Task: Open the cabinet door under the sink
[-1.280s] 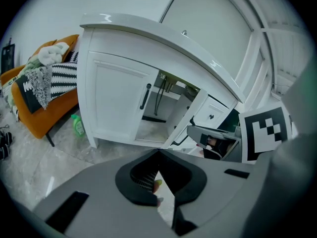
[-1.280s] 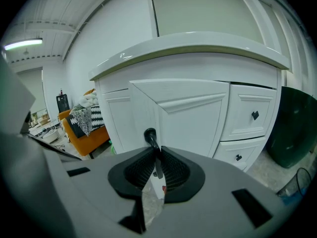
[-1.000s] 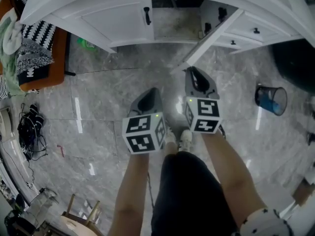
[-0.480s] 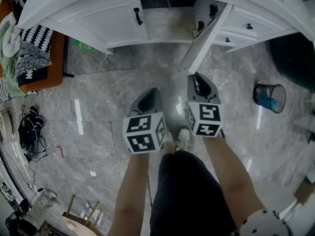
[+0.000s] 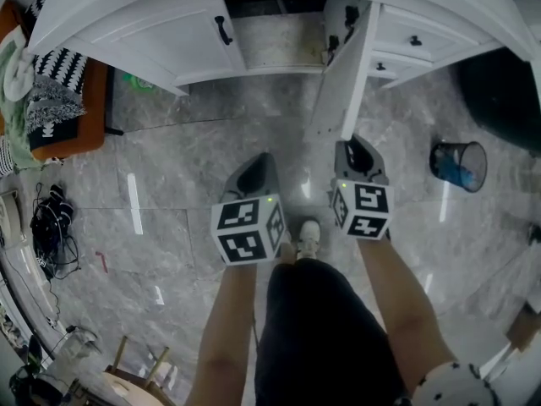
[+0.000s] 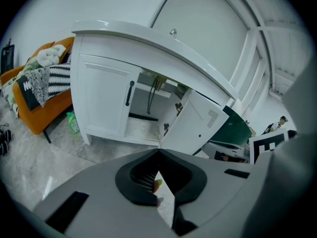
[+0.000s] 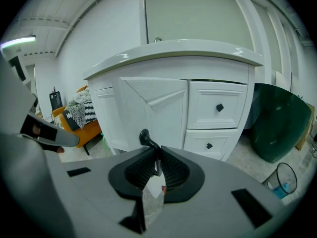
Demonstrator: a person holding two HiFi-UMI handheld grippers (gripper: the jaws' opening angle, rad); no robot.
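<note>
The white cabinet (image 5: 169,24) under the sink has its right door (image 5: 342,83) swung out towards me, showing the bare inside (image 5: 279,41). My right gripper (image 5: 351,142) is at that door's free edge. In the right gripper view its jaws (image 7: 157,155) are shut on the door's black handle (image 7: 145,137). The left door (image 5: 182,32) stays closed, its black handle (image 5: 222,30) untouched. My left gripper (image 5: 258,161) hangs over the floor, well short of the cabinet; its jaws (image 6: 158,152) are shut with nothing in them.
Two drawers (image 7: 218,108) sit to the right of the open door. An orange chair (image 5: 63,100) piled with clothes and a green bottle (image 5: 145,81) stand at the left. A waste bin (image 5: 461,166) and a dark green object (image 5: 507,100) are at the right. My shoe (image 5: 308,237) is between the grippers.
The right door has swung further open, from a slant to nearly straight out. My right gripper moved right and back with the handle. The left gripper has not moved.
</note>
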